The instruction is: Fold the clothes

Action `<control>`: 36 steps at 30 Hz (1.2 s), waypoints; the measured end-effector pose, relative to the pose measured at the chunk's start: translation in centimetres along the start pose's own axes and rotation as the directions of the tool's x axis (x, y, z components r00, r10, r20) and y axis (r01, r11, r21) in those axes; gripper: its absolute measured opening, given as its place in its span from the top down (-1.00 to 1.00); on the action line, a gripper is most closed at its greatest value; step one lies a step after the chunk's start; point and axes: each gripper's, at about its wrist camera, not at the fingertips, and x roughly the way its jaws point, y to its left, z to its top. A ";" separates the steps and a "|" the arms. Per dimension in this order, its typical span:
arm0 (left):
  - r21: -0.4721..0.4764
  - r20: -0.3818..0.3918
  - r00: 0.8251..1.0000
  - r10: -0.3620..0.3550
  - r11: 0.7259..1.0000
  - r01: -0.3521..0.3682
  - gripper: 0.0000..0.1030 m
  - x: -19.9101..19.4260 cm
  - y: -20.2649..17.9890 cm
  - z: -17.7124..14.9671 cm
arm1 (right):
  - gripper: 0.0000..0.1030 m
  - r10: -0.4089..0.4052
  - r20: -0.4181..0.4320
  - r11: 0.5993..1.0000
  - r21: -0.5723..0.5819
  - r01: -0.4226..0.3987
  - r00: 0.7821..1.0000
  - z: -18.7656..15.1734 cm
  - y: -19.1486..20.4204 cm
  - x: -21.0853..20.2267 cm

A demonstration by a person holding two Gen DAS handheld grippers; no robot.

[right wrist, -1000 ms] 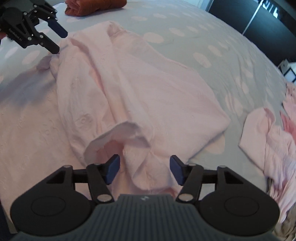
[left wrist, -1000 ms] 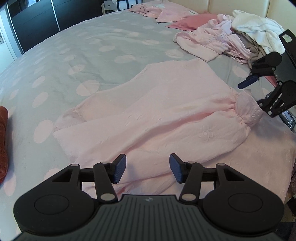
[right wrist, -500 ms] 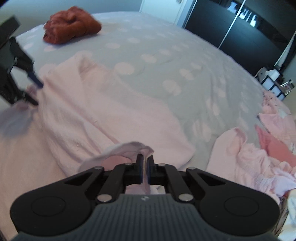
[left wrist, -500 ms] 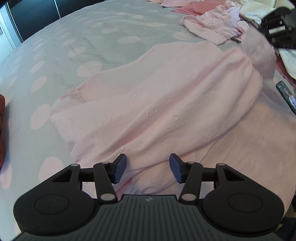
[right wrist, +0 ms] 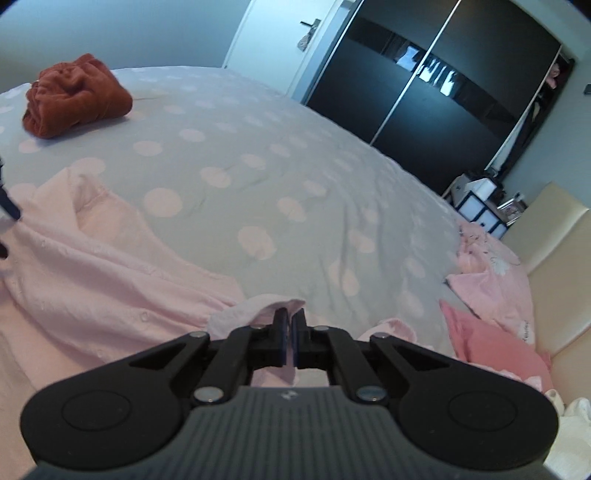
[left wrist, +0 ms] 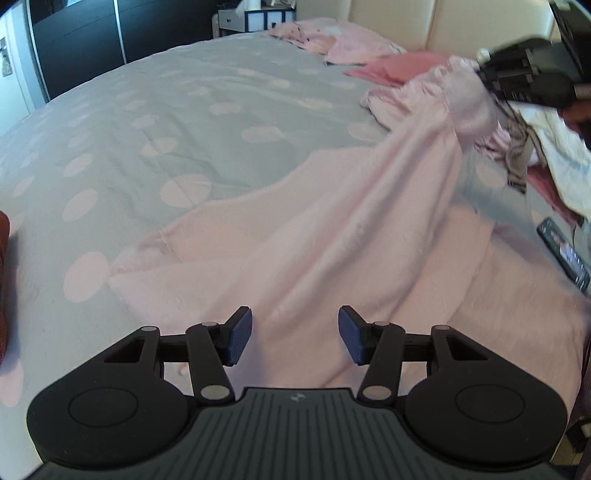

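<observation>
A pale pink blouse (left wrist: 332,236) lay spread across the grey polka-dot bedspread (left wrist: 177,122) as folding got under way, one sleeve lifted clear of the bed by the right gripper (right wrist: 290,325), whose jaws were pinched together on the gathered cuff (right wrist: 258,310). Seen from the left wrist, that same gripper (left wrist: 524,79) hung high at the far right, the sleeve drawn up to it in a taut ridge while the body of the garment stayed flat on the cover. The left gripper (left wrist: 295,332) stood spread wide and gripped nothing, its blue pads hovering just above the near hem, cloth showing between and beneath them (whether they touched the fabric could not be told). By the look of it, the job was in its early stage: one rust-coloured item (right wrist: 74,96) sat rolled or folded at the far corner, apparently finished, but the blouse showed no completed fold. A heap of unfolded clothes (left wrist: 517,122) in pink and white waited near the headboard (left wrist: 406,22). A phone (left wrist: 563,247) lay on the bed just beside the blouse's right edge.
</observation>
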 end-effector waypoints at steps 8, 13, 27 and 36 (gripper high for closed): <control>-0.152 0.008 0.991 0.135 0.979 -0.132 0.03 1.2 4.2 0.4 | 0.93 0.143 -0.251 0.987 -0.032 -0.156 0.957 -4.2 2.5 4.8; -0.330 -0.014 0.988 0.154 0.932 -0.150 0.03 2.2 7.4 0.5 | 0.67 0.186 -0.314 0.982 0.040 -0.182 0.931 -5.3 1.6 5.1; -0.358 -0.060 0.984 0.165 0.917 -0.175 0.57 4.6 8.5 1.4 | 0.22 0.352 -0.207 0.726 0.675 -0.128 0.913 -6.0 -5.7 4.6; -0.385 -0.058 0.984 0.168 0.906 -0.178 0.98 5.0 9.0 1.3 | 0.69 0.462 -0.170 0.487 0.869 -0.089 0.871 -9.6 -6.3 8.8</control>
